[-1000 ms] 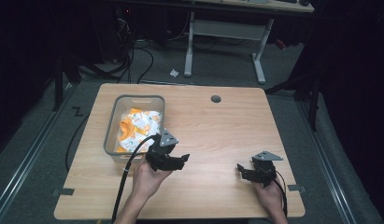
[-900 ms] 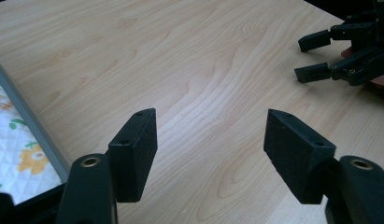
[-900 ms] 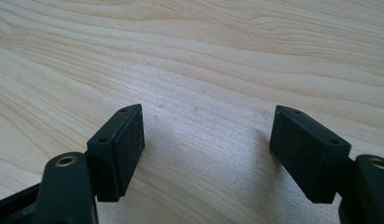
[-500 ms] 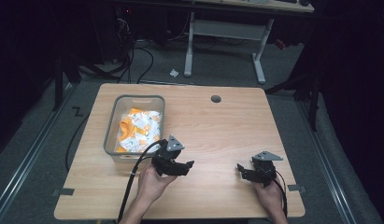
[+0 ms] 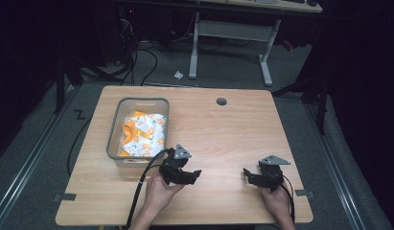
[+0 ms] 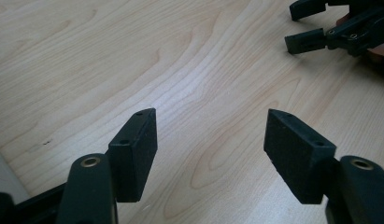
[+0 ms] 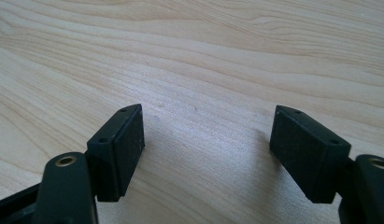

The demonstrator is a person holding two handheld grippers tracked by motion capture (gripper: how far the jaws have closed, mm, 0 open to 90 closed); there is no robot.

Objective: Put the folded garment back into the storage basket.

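— Left hand-held gripper point(image 5: 185, 173), where is it? Jaws?

— Lower middle of the high view, jaws apart, nothing between them, bare worktop point(image 5: 223, 129) under it.

— And the bin point(image 5: 137, 128)?

— Up and to the left of it, just beside; its long axis runs up the frame, orange-and-white packets point(image 5: 144, 134) inside.

— The right hand-held gripper point(image 5: 254, 176)?

— Also apart, lower right, well away. My left is nearer, I judge.

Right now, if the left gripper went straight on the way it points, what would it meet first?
Probably the right gripper, which lies ahead and off to one side across bare table. The left gripper is open and empty; depth is unclear.
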